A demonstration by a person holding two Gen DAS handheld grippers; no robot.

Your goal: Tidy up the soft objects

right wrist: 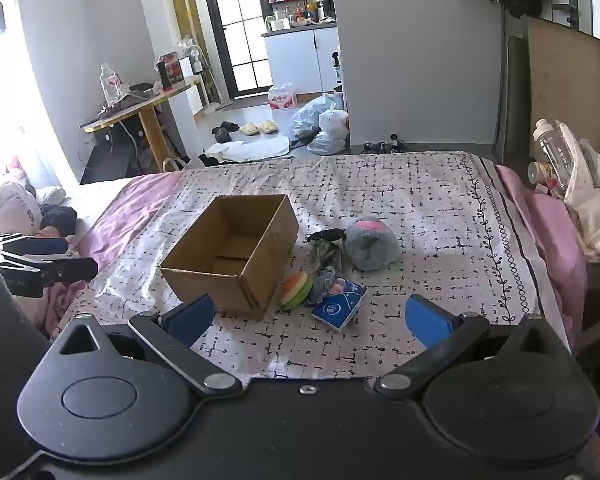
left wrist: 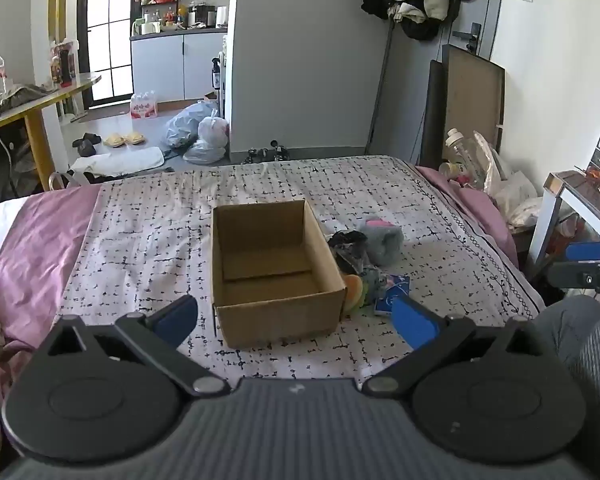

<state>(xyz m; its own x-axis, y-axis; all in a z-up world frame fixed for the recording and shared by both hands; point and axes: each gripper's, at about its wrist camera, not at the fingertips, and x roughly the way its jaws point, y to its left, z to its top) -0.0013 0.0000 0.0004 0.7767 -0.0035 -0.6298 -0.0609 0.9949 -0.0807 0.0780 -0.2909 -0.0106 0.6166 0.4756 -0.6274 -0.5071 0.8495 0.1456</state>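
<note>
Nothing is picked yet: both the left gripper [left wrist: 296,320] and right gripper [right wrist: 310,316] hang spread apart over the bed [right wrist: 420,200]; soft toys [right wrist: 374,244] lie right of the empty cardboard box [right wrist: 236,240], needing a first grasp

grey walls [left wrist: 300,60] | yellow-legged table [left wrist: 36,128] left | kitchen cabinets [left wrist: 180,64] behind | daylit gridded window [left wrist: 108,20]

Matt brown cardboard box [right wrist: 236,252] on printed cotton-like bedspread [right wrist: 420,208] (fuzzy grey plush toy [right wrist: 372,248] alongside)
</note>
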